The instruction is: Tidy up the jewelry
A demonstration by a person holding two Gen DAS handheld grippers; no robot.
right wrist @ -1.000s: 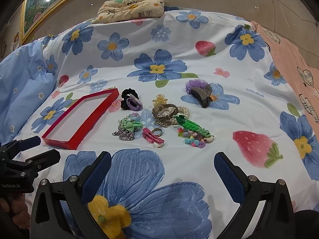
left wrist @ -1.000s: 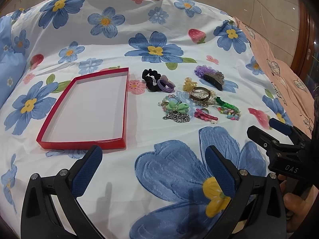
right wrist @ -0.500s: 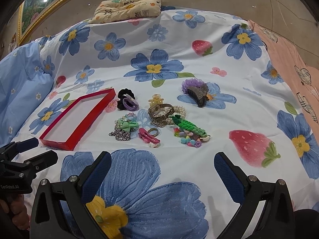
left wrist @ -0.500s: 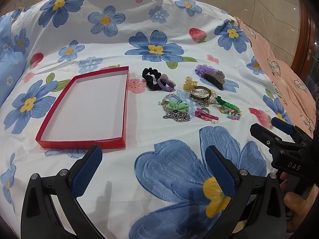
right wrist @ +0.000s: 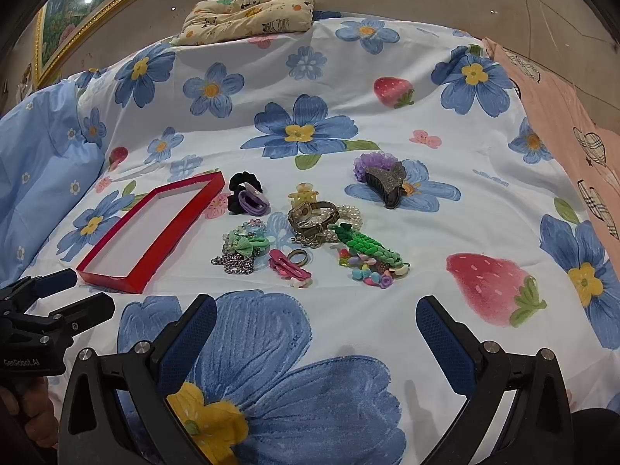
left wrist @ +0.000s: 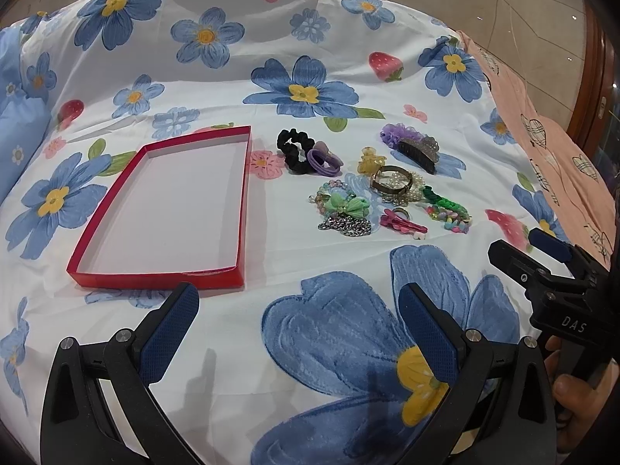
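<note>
An empty red shallow box [left wrist: 170, 209] [right wrist: 151, 228] lies on the flowered bedsheet. To its right lies a cluster of jewelry and hair items: a black scrunchie [left wrist: 295, 150], a purple hair tie [left wrist: 324, 159], a green bow [left wrist: 346, 206] [right wrist: 248, 243], a silver chain [left wrist: 345, 226], a pink clip [left wrist: 403, 225] [right wrist: 290, 267], a metal bracelet with pearls [left wrist: 393, 182] [right wrist: 314, 215], a green braided band [right wrist: 366, 246], and a dark claw clip [left wrist: 420, 151] [right wrist: 385, 184]. My left gripper [left wrist: 298, 333] is open and empty, near the box's front edge. My right gripper [right wrist: 316, 339] is open and empty, in front of the cluster.
A small patterned pillow [right wrist: 252, 9] lies at the far end of the bed. A blue pillow [right wrist: 35, 166] is at the left, a pink cloth [right wrist: 581, 116] along the right edge. The right gripper's body [left wrist: 554, 283] shows in the left wrist view.
Both grippers have moved slightly forward toward the items. Nothing has been picked up and the jaws stay open.
</note>
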